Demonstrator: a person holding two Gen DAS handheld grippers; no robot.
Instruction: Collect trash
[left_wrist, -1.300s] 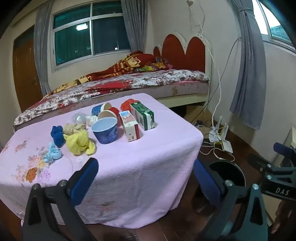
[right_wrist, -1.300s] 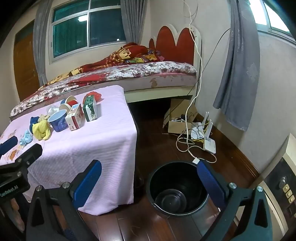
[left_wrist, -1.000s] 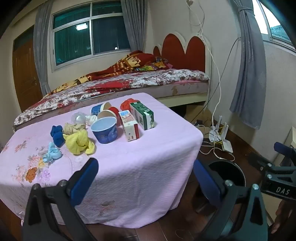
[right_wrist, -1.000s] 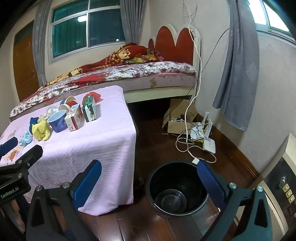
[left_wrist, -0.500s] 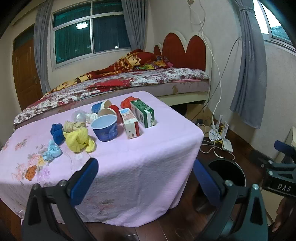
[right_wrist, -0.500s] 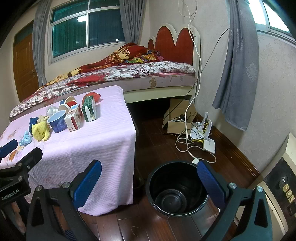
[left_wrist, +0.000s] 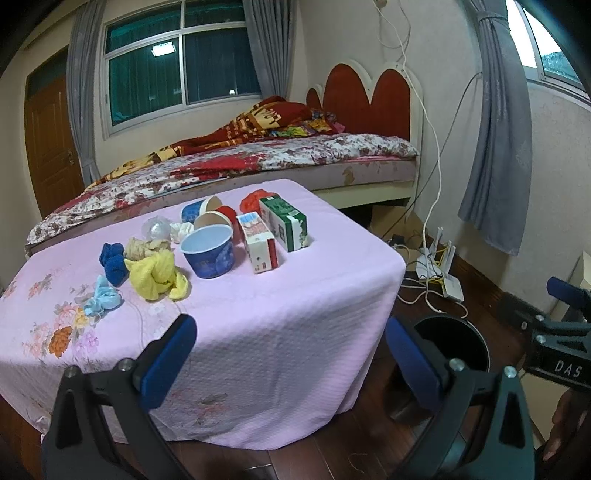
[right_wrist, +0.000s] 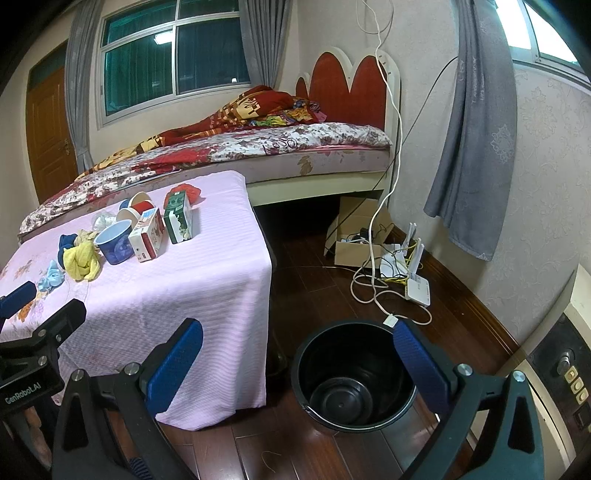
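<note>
While nothing is yet being carried, reading the scene from near to far:

Left hand-held gripper (left_wrist: 288, 354): hovering with jaws wide apart and empty, pointing over the near edge of the bench (left_wrist: 295, 332), probably lining up for a first pick.

Right hand-held gripper (right_wrist: 295, 365): hanging spread apart and empty, framing the black bucket (right_wrist: 351, 376).

Black bucket: standing empty on the floor just beside the bench corner, likely waiting as the drop point within easy reach.

Trash: sitting clustered on the pink-covered bench, well apart from both grippers, namely yellow crumpled wad (left_wrist: 157, 275), light blue scrap (left_wrist: 103, 301), dark blue wad (left_wrist: 112, 258), blue paper bowl (left_wrist: 208, 251), red-and-white carton (left_wrist: 258, 242) and green carton (left_wrist: 284, 223) standing upright side by side, more cups behind.

Beyond: bed (left_wrist: 258, 158) lying past the bench, not touching the trash.
</note>
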